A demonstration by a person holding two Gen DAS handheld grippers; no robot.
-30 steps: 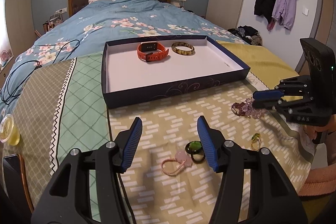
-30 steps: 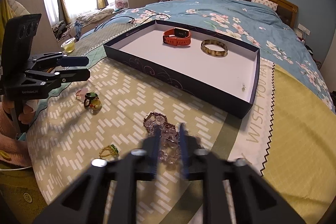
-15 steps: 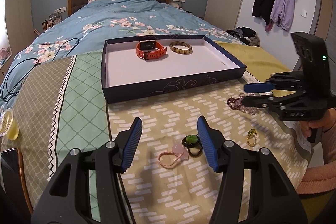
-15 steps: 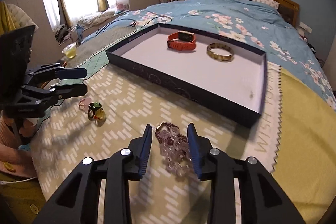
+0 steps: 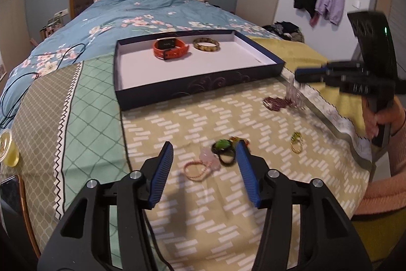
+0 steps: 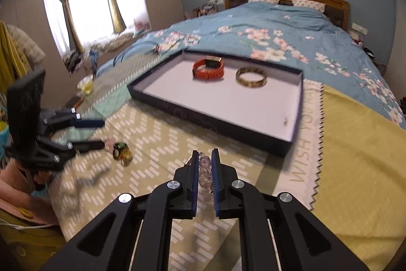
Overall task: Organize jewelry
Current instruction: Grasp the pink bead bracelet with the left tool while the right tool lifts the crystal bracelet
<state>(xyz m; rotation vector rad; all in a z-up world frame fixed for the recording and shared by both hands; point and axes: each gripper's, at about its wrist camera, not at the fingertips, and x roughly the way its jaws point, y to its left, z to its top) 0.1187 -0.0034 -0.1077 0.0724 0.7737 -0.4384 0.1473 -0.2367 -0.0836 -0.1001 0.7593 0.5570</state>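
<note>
A clear pink bead bracelet (image 6: 205, 170) hangs clamped between the right gripper's (image 6: 205, 164) pads; an orange watch (image 6: 208, 68) and a gold bangle (image 6: 251, 77) lie in the tray (image 6: 228, 130).

The bed (image 5: 253, 207) carries a dark tray (image 5: 198, 88) far, rings (image 5: 223, 150) (one green-stoned) and a pink band (image 5: 195, 170) near.

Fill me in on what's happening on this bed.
A person with a gripper in each hand is sorting jewelry into a dark box on the bedspread. The right gripper has just closed on a clear bead bracelet. The left gripper hangs open over a pink bracelet and a green-stone ring, touching neither. An orange watch and a gold bangle already lie in the box. A dark red bracelet and a small gold ring wait outside.
</note>
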